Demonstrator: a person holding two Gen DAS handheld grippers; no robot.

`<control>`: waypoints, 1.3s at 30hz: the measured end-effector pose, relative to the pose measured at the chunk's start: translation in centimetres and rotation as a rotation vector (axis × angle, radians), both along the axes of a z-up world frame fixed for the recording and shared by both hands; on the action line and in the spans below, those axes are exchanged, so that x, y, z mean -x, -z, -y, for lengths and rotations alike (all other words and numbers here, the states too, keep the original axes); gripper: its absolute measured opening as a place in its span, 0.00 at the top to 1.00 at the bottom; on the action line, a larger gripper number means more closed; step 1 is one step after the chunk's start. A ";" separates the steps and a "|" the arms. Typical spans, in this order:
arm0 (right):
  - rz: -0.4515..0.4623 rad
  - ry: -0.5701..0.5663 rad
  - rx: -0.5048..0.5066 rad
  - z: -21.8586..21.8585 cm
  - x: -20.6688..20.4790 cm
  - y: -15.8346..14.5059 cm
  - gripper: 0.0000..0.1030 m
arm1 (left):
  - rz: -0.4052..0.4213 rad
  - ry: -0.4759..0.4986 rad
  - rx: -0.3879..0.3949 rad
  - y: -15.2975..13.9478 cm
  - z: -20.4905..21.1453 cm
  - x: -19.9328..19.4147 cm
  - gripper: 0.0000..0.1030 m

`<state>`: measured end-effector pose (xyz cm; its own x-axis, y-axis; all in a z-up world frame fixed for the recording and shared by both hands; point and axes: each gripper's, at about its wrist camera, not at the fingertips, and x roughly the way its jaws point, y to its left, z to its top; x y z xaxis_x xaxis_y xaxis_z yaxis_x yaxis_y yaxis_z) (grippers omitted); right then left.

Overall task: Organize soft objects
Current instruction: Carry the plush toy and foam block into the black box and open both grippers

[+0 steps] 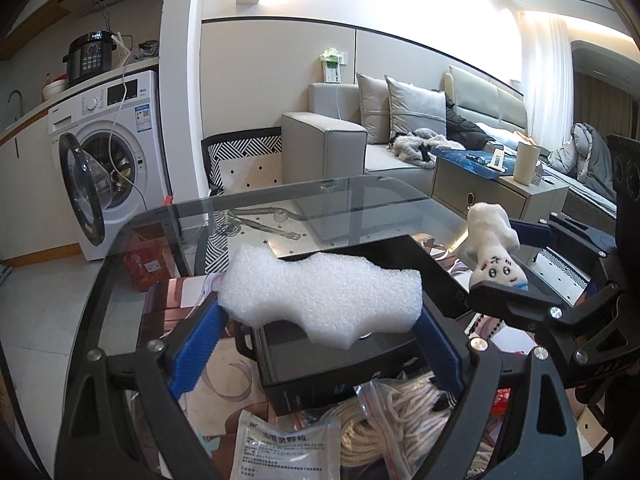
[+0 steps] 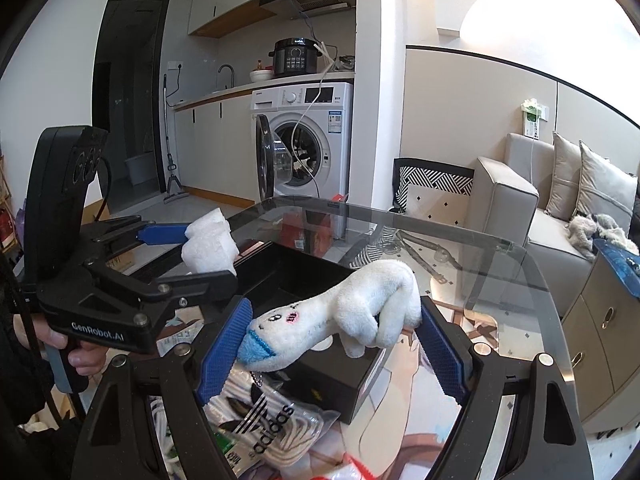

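My left gripper (image 1: 320,320) is shut on a white foam piece (image 1: 320,292) and holds it above an open black box (image 1: 360,364) on the glass table. My right gripper (image 2: 332,336) is shut on a white plush toy (image 2: 340,320) with a stitched face and blue tip, held over the same black box (image 2: 304,276). In the left wrist view the right gripper (image 1: 516,256) holds the plush toy (image 1: 492,240) at the right. In the right wrist view the left gripper (image 2: 200,256) holds the foam piece (image 2: 208,246) at the left.
The round glass table (image 1: 360,196) has a dark rim. A plastic bag of white rope (image 1: 396,412) and a printed packet (image 1: 280,448) lie near the box. An adidas bag (image 2: 272,420) lies in front. A washing machine (image 2: 308,140) with open door and a sofa (image 2: 520,208) stand beyond.
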<state>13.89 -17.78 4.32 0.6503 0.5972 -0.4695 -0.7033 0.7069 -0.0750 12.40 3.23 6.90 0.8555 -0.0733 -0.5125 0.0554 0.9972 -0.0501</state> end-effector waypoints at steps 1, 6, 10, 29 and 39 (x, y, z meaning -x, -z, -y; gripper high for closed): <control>0.000 0.002 0.004 -0.2 -0.3 0.0 0.19 | -0.005 0.000 0.001 0.1 0.0 -0.3 0.12; 0.001 0.006 0.025 -0.8 -1.7 0.7 0.19 | -0.024 -0.005 -0.009 0.7 -0.2 -1.5 0.12; -0.004 0.007 0.038 -1.2 -2.8 1.1 0.19 | -0.035 -0.005 -0.009 1.3 -0.2 -2.2 0.12; -0.002 -0.040 0.111 -2.6 -5.5 2.6 0.18 | -0.075 0.004 -0.048 2.9 0.3 -4.1 0.12; 0.001 -0.057 0.124 -2.9 -5.9 3.0 0.16 | -0.072 0.006 -0.064 3.2 0.5 -4.3 0.12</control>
<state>19.78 -14.85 1.34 0.6175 0.5709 -0.5411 -0.7422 0.6508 -0.1603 16.73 2.70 3.72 0.8158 -0.0430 -0.5768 0.0595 0.9982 0.0098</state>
